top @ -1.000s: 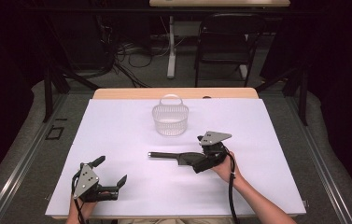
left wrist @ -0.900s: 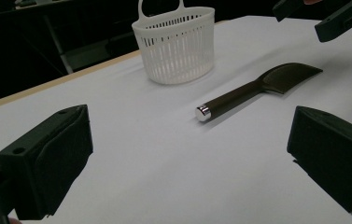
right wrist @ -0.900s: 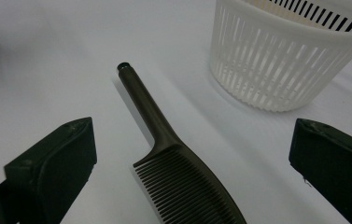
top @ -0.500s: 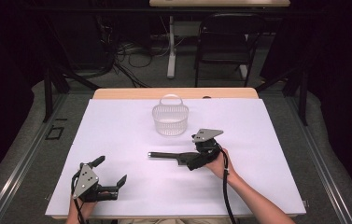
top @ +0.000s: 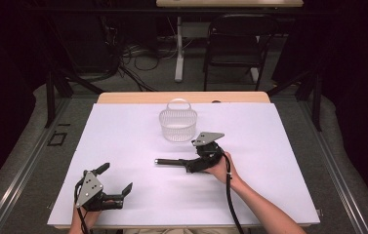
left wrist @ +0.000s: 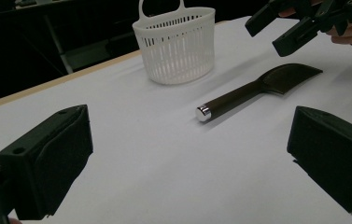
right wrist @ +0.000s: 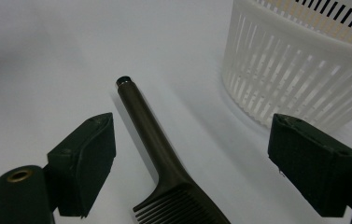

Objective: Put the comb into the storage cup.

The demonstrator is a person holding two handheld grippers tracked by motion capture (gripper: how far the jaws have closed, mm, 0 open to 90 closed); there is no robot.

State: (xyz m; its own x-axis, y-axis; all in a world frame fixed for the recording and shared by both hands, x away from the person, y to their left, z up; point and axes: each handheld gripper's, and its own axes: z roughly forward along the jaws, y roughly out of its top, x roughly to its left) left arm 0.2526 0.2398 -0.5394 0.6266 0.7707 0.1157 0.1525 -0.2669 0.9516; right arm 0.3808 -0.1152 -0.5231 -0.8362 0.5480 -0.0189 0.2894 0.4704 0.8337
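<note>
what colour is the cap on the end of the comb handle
Shiny silver, capping the dark brown plastic comb's handle end; the left gripper view shows it best.

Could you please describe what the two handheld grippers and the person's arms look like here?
Both the left gripper and the right gripper are black, each with two blocky jaws and a grey three-cornered plate on top, dotted with small dark holes. A black cable trails from each back along the forearm. The forearms are bare, with no sleeves in sight.

a dark brown plastic comb with a long round handle (top: 172, 162) lies flat on the white table cover, apart from a white slotted plastic basket. its handle ends in a shiny metal cap (left wrist: 203, 113); the toothed head (right wrist: 183, 205) points the opposite way.
</note>
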